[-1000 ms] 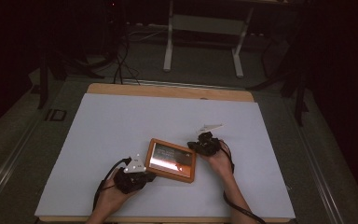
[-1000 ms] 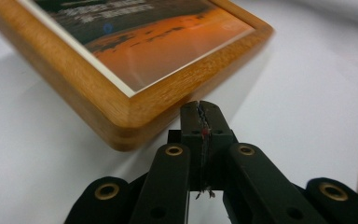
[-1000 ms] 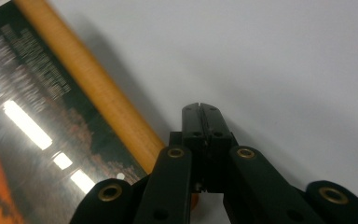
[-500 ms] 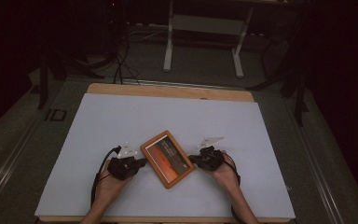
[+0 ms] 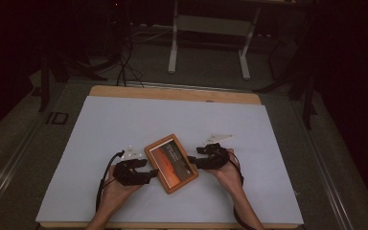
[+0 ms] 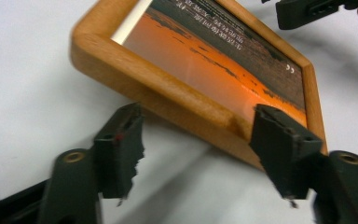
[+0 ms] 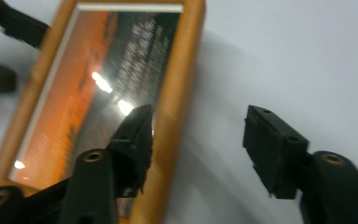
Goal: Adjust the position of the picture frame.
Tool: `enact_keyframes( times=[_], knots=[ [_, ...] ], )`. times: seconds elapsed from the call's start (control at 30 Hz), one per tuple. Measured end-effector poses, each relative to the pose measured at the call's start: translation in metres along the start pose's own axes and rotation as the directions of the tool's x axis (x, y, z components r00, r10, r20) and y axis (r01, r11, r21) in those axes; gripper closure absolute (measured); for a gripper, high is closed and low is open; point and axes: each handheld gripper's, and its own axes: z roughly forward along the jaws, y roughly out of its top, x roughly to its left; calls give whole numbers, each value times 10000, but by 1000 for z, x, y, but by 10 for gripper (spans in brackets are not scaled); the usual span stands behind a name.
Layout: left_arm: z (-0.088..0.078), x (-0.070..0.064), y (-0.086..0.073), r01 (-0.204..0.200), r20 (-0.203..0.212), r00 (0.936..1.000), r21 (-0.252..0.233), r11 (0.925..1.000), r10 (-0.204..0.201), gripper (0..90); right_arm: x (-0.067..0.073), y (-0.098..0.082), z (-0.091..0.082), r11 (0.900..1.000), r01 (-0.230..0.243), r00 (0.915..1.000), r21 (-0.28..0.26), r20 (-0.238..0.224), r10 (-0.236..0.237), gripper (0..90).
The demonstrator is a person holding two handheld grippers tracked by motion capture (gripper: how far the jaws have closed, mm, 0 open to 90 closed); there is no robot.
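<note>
The wooden picture frame (image 5: 171,163) lies flat and askew on the white bench (image 5: 124,120), near its front edge. The left claw (image 6: 193,140) has just opened wide astride one frame edge; the right claw (image 7: 198,144) has too, one jaw over the glass.

Dim lab or recording workspace, not a home.

Seen from the high view: white table top (image 5: 124,124) on a wooden board, dark concrete-like floor (image 5: 211,67), black cables (image 5: 124,62) trailing behind, white metal stand legs (image 5: 174,43) beyond, unlit surroundings.
</note>
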Motion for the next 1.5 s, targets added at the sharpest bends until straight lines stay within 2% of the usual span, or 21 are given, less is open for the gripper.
enact_keyframes(
  times=[0.1, 0.13, 0.2, 0.33, 0.47, 0.57, 0.6, 0.73, 0.8, 0.87, 0.97, 1.03, 1.13, 1.27, 1.4, 1.5],
  knots=[
    [2, 1, 0, 298, 103, 9995, -74, 9995, -297, 308, 0, 4, 9, 9995, -295, 9962, 135, -821, 305, 319],
    [2, 1, 0, 298, 103, 9995, -74, 9995, -297, 313, 0, 4, 9, 9995, -295, 9962, 135, -821, 305, 319],
    [3, 6, 0, 697, 339, 9970, -80, 9975, -694, 310, 0, 6, 22, 9983, -429, 9923, 402, -1145, 473, 267],
    [10, 9, -1, 1187, 920, 9886, 92, 9929, -1191, 300, 1, 7, 36, 9958, -584, 9866, 701, -1480, 683, 226],
    [20, 4, -1, 1166, 1036, 9873, 404, 9924, -1203, 303, 3, 9, 45, 9934, -663, 9755, 933, -2032, 842, 200],
    [21, 5, 0, 1393, 1072, 9838, 481, 9891, -1437, 322, 3, 9, 49, 9885, -788, 9591, 1288, -2608, 1105, 208],
    [21, 6, 1, 1466, 1110, 9822, 511, 9879, -1515, 330, 3, 8, 50, 9877, -773, 9587, 1356, -2618, 1110, 208],
    [21, 13, 3, 2019, 1523, 9667, 396, 9786, -2056, 404, 0, 6, 45, 9874, -977, 9587, 1247, -2544, 1270, 265],
    [20, 13, 5, 1987, 1630, 9659, 316, 9795, -2012, 433, -1, 5, 39, 9872, -1101, 9590, 1152, -2487, 1360, 292],
    [19, 12, 9, 1820, 1654, 9690, 243, 9830, -1835, 456, -2, 3, 33, 9880, -1157, 9606, 1022, -2414, 1375, 318],
    [16, 10, 14, 1684, 1766, 9699, 107, 9857, -1676, 482, -2, 2, 27, 9896, -1152, 9634, 857, -2330, 1323, 339],
    [14, 8, 17, 1577, 1831, 9706, 51, 9875, -1560, 519, 1, 3, 17, 9932, -930, 9745, 702, -1980, 1053, 371],
    [7, 5, 24, 1370, 1983, 9713, -146, 9905, -1315, 571, 3, 4, 5, 9949, -927, 9783, 403, -1821, 986, 439],
    [-1, 3, 34, 938, 2124, 9732, -183, 9954, -878, 623, 2, 0, -11, 9908, -1319, 9723, -294, -1982, 1236, 545],
    [-5, 5, 39, 983, 2408, 9666, -327, 9946, -876, 657, 2, -6, -21, 9832, -1683, 9640, -710, -2202, 1491, 602],
    [-7, 5, 43, 734, 2326, 9706, -396, 9965, -622, 655, 6, -7, -25, 9821, -1672, 9648, -865, -2195, 1450, 620]
  ],
)
